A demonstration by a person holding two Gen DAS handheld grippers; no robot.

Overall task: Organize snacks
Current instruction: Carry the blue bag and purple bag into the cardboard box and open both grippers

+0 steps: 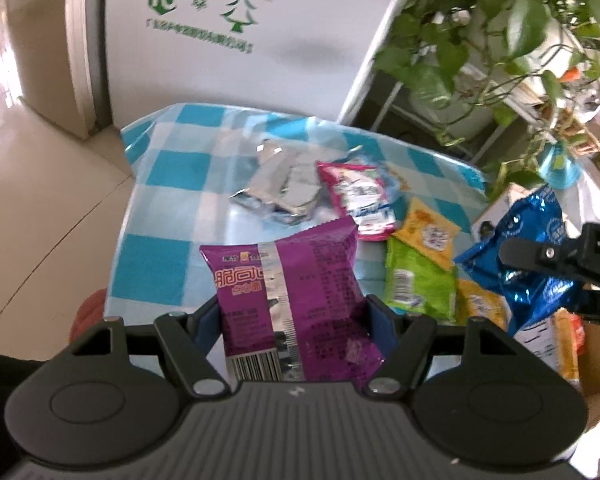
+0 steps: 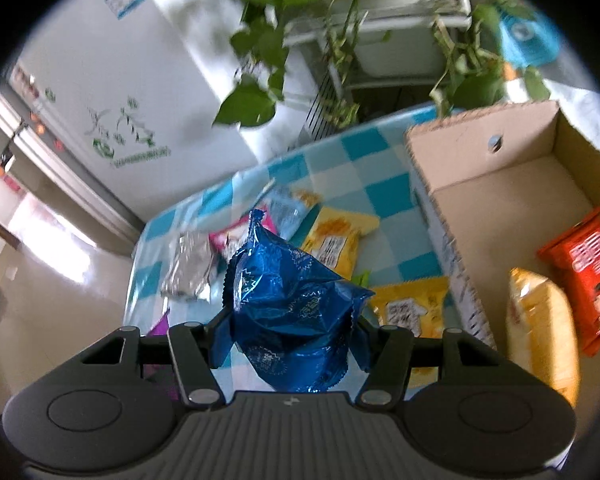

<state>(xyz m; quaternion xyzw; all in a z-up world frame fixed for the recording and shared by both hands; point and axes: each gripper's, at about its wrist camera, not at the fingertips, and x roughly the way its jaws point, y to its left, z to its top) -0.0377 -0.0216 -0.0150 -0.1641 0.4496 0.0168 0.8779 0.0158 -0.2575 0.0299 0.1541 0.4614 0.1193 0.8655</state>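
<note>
Clamped in the left gripper (image 1: 292,312), one glossy purple packet (image 1: 296,300) hangs above the checked tablecloth (image 1: 172,172). One crinkled blue foil packet (image 2: 292,312) is pinched in the right gripper (image 2: 292,332). Two yellow packets (image 2: 336,244), one silver (image 2: 190,268) and one pink (image 1: 358,198) lie on the cloth; the cardboard box (image 2: 480,160) holds one orange packet (image 2: 588,272).

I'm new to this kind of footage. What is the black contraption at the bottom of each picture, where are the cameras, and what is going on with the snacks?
Each black shape is a hand-held gripper that a person carries, one per hand, with a camera looking along its fingers. The left hand-held gripper clamps a purple snack packet. The right hand-held gripper clamps a crumpled blue packet. Below lies a blue-checked tablecloth with silver, pink, green and yellow packets. A cardboard box at the right already holds an orange packet and a yellow one.
</note>
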